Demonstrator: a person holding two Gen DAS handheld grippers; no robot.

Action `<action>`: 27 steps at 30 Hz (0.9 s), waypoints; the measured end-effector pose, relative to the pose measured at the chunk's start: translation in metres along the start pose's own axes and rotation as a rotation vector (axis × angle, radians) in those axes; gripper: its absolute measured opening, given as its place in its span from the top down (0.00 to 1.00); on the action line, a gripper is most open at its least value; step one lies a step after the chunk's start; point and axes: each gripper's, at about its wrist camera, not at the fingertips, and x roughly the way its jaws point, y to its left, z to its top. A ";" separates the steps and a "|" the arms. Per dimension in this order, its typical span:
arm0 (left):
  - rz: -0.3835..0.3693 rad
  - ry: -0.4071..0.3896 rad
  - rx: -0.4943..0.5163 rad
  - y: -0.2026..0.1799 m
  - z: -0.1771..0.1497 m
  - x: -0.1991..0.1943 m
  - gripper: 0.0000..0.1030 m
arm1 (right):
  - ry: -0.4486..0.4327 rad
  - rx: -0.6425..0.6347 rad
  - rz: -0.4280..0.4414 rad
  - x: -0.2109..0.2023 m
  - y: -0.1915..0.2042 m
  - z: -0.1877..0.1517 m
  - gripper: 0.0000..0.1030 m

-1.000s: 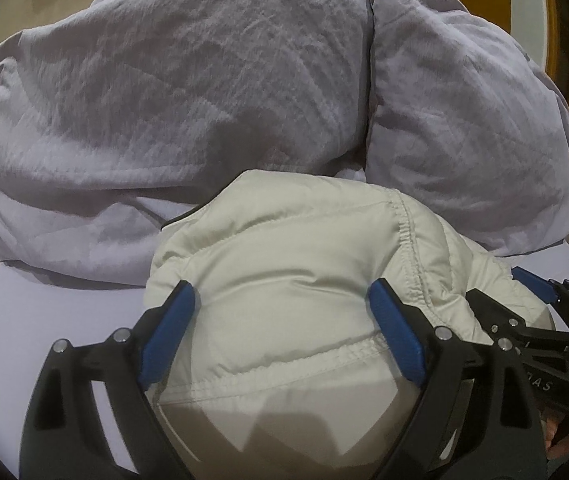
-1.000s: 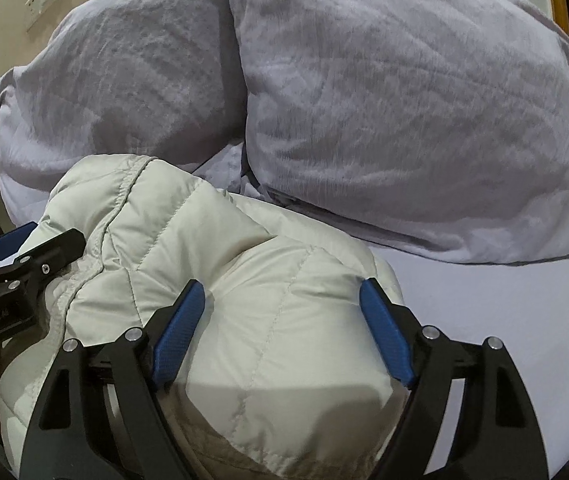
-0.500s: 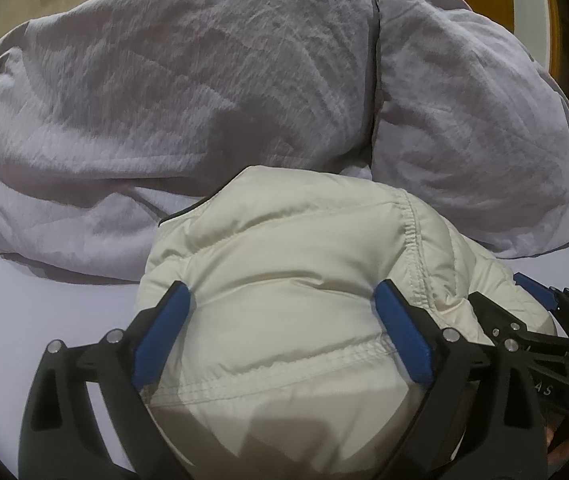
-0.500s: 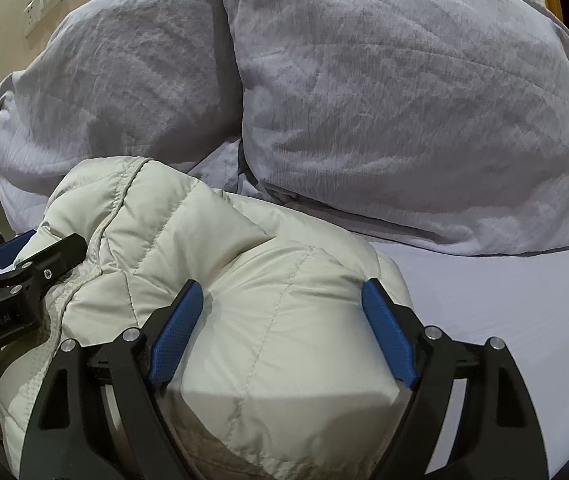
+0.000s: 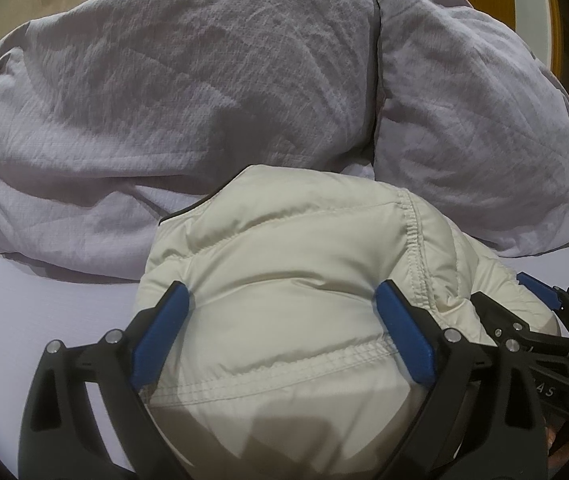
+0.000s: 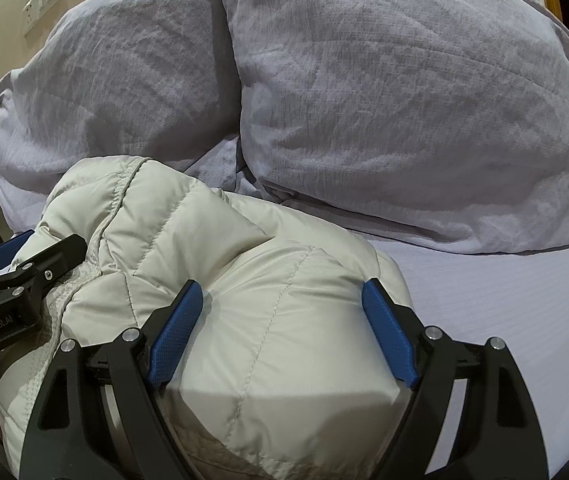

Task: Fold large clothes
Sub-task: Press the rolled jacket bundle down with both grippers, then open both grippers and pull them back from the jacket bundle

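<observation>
A cream quilted puffer jacket [image 5: 284, 264] lies bundled on the lavender bed sheet, in front of the pillows; it also shows in the right wrist view [image 6: 220, 264]. My left gripper [image 5: 282, 300] has its jaws wide apart, with the jacket's padded bulk filling the gap between the blue pads. My right gripper [image 6: 282, 296] stands the same way over the jacket's right part. Each gripper shows in the other's view: the right one [image 5: 540, 320] at the right edge, the left one [image 6: 12, 268] at the left edge. The jacket's lower part is hidden under the grippers.
Two large lavender pillows [image 5: 188, 92] [image 6: 404, 100] lean against the beige wall right behind the jacket. Bare bed sheet [image 6: 504, 300] lies to the right and also to the left [image 5: 44, 312]. A wall switch plate [image 6: 42, 2] is at the upper left.
Both grippers and the jacket between their fingers have shifted slightly forward toward the pillows. The jaws have stayed as wide as before.
</observation>
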 end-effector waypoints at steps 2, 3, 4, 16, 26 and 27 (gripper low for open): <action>0.002 0.001 0.001 0.000 0.000 0.000 0.08 | 0.000 0.002 0.000 0.001 0.000 0.000 0.19; 0.002 0.001 0.001 0.000 0.000 0.000 0.08 | 0.001 0.002 0.000 0.001 -0.001 0.000 0.19; 0.003 0.003 0.002 0.000 0.000 0.000 0.08 | 0.002 0.002 -0.001 0.001 -0.001 0.000 0.18; -0.056 0.058 -0.057 0.018 -0.008 -0.062 0.06 | 0.096 -0.004 -0.028 -0.063 -0.002 0.005 0.04; -0.073 0.024 -0.061 0.031 -0.065 -0.175 0.03 | 0.126 -0.002 0.051 -0.171 0.015 -0.051 0.01; -0.074 0.028 -0.072 0.031 -0.072 -0.185 0.03 | 0.130 -0.002 0.056 -0.179 0.016 -0.057 0.01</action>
